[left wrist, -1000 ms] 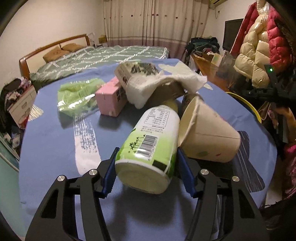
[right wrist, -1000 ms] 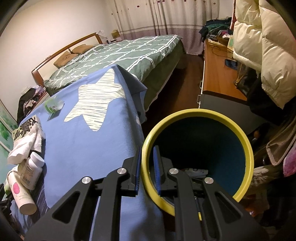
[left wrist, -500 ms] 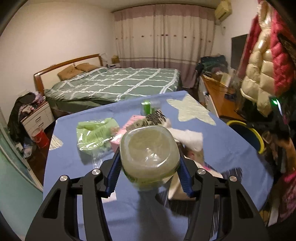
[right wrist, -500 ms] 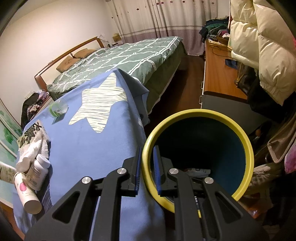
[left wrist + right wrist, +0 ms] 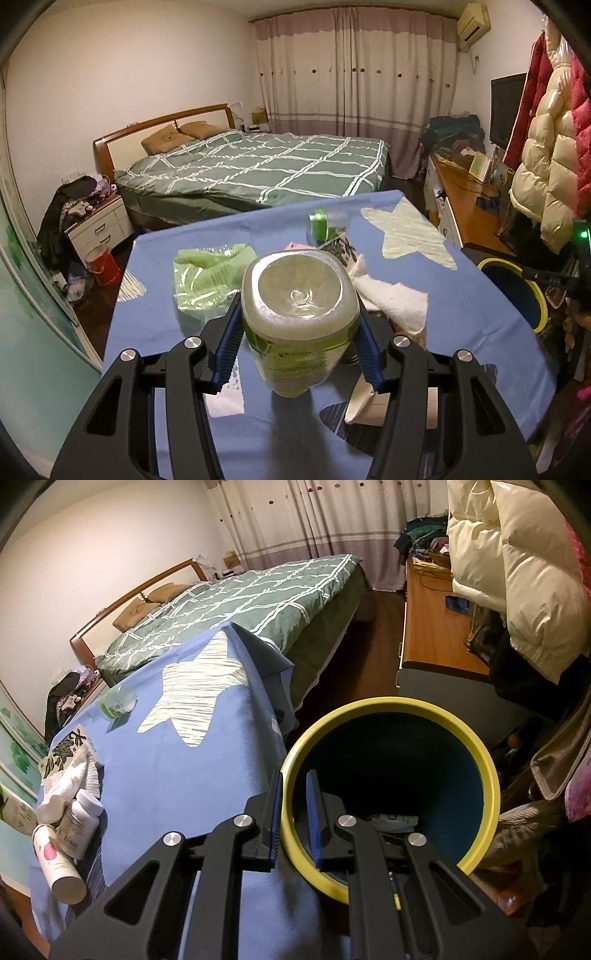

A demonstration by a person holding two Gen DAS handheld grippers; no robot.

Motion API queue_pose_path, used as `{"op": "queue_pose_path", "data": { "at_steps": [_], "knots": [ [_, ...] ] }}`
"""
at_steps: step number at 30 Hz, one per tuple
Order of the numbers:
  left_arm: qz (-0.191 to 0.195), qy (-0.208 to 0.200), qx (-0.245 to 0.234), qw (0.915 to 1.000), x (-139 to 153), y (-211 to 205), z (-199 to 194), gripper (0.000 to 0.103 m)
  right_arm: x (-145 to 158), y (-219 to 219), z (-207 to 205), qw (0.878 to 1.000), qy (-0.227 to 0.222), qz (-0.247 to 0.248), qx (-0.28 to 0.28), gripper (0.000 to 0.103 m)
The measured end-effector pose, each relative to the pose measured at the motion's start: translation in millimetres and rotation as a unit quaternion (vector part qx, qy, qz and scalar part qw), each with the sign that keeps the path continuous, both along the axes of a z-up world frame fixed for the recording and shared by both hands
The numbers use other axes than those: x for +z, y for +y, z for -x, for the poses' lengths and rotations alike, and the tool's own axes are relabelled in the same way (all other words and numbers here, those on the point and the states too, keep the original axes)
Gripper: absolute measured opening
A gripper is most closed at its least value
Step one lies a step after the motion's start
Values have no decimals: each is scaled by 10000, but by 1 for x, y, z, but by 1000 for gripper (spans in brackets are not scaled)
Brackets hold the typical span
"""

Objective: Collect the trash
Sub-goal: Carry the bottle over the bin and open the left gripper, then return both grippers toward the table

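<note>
Bottle in transit to bin: handling notes

Table (image 5: 461, 306), blue cloth with pale star prints: carries the remaining litter, grouped toward its middle and near edge. Keep the carry path above this heap, not through it.

Bin (image 5: 480, 760), yellow-rimmed, dark inside, standing off the table's right edge: the right gripper (image 5: 293, 812) has its jaws nearly closed, pinching the near rim between them. Judged best held steady and level so the mouth stays wide to the incoming load (a few scraps already lie at the bottom).

Green-labelled bottle (image 5: 301, 321), plastic, base toward the camera: clamped across its body by the left gripper (image 5: 299, 341), jaws standing moderately wide and pressing both flanks, lifted clear of the cloth. The body is smooth and probably light; a firm, unchanged squeeze seems wise, with release only once the bottle is over the bin's mouth.

Green plastic wrapper (image 5: 207, 280), crumpled, toward the table's left edge: light, likely to catch a draught if the bottle swings low.

White tissue (image 5: 391, 299), heaped just right of the bottle's line, draped over a patterned packet.

Paper cup (image 5: 364, 402), on its side at the near edge, partly hidden behind the left gripper's right finger: the nearest thing to knock on the swing right.

Small green-capped container (image 5: 319, 225), near the far edge: out of the way.
</note>
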State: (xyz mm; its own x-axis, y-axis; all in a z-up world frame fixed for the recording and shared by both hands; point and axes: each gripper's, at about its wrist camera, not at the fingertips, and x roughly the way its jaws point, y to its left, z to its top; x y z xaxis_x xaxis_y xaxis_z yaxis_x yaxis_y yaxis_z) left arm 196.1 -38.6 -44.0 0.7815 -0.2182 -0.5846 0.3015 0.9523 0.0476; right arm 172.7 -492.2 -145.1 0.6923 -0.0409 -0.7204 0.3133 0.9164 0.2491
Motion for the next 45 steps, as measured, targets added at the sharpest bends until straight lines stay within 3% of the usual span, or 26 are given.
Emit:
{"op": "queue_pose_path", "data": {
  "at_steps": [10, 15, 19, 29, 39, 40, 43, 45],
  "knots": [
    [-17, -449, -399, 9982, 62, -44, 32, 54, 8, -14, 24, 9998, -159, 67, -129, 12],
    [80, -611, -957, 9935, 91, -100, 47, 54, 7, -35, 45, 9993, -188, 122, -305, 12],
    [254, -556, -1458, 9874, 96, -155, 50, 54, 3, -52, 62, 9989, -138, 156, -426, 12],
    [400, 13, -2391, 9702, 56, -308, 28, 53, -3, -87, 106, 9975, -65, 212, -664, 12],
    [-29, 871, -2781, 9566, -34, -425, 1, 53, -23, -115, 124, 9955, 81, 9, -948, 13],
    [-73, 938, -2778, 9560, -43, -431, 0, 53, -24, -116, 125, 9952, 97, 6, -975, 14],
    [-187, 1083, -2745, 9553, -61, -446, -5, 53, -26, -120, 125, 9938, 153, 39, -1097, 30],
    [-204, 1125, -2706, 9559, -67, -450, -6, 54, -27, -119, 125, 9937, 181, 76, -1108, 30]
  ]
}}
